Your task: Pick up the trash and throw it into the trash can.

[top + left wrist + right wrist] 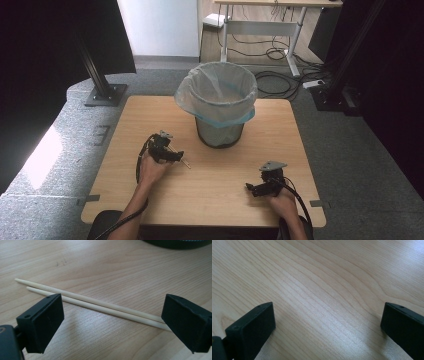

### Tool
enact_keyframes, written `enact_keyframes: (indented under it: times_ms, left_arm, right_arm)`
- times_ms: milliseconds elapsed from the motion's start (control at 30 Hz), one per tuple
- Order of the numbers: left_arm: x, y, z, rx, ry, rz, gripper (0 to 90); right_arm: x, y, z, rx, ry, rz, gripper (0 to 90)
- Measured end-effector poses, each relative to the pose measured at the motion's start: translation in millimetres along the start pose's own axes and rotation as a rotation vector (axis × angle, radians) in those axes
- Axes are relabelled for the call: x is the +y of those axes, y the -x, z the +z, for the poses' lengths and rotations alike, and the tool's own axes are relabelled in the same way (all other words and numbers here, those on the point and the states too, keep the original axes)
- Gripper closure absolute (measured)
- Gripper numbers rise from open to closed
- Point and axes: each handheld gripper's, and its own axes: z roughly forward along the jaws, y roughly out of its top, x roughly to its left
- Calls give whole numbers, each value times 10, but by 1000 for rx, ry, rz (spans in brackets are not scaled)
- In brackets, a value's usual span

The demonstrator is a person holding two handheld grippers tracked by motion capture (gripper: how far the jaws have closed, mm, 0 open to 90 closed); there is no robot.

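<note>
Straddling two chopsticks (100, 306) at centre frame, left gripper (112, 322) jaws wide apart, sticks flat on table (112, 265), untouched. Right gripper (328, 327) lower right in high view, jaws wide apart over bare wood.

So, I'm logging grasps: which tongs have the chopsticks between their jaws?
The left tongs: two chopsticks lie between their open jaws; the right tongs frame bare table.
</note>
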Motion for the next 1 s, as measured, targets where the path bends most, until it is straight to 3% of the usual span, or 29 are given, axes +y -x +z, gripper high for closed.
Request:
enact_keyframes:
  times_ms: [233, 300, 500, 600, 633, 667, 867, 1000]
  left_arm:
    - [-78, 13, 81, 28, -19, 18, 53]
    - [-89, 0, 78, 18, -16, 8, 58]
    - [-209, -116, -52, 14, -9, -5, 157]
    - [-300, -212, -161, 15, 0, -11, 337]
    - [-327, -250, -198, 15, -1, -11, 337]
    - [-376, -324, -269, 19, -7, -21, 464]
    - [-478, -528, -415, 36, -38, -75, 787]
    - [-518, -608, -447, 27, -35, -103, 839]
  right_arm:
    - [-1, -1, 0, 0, 0, -1, 0]
    - [-1, -2, 0, 0, 0, -1, 0]
    - [-1, -5, -1, -2, 1, 0, 0]
    - [-2, -6, -1, -2, 1, -1, 0]
    - [-2, -6, -1, -2, 1, -1, 0]
    - [-2, -6, -1, -1, 1, -1, 0]
    - [-2, -8, -1, -2, 2, -1, 0]
    - [-2, -10, -1, -2, 2, -1, 0]
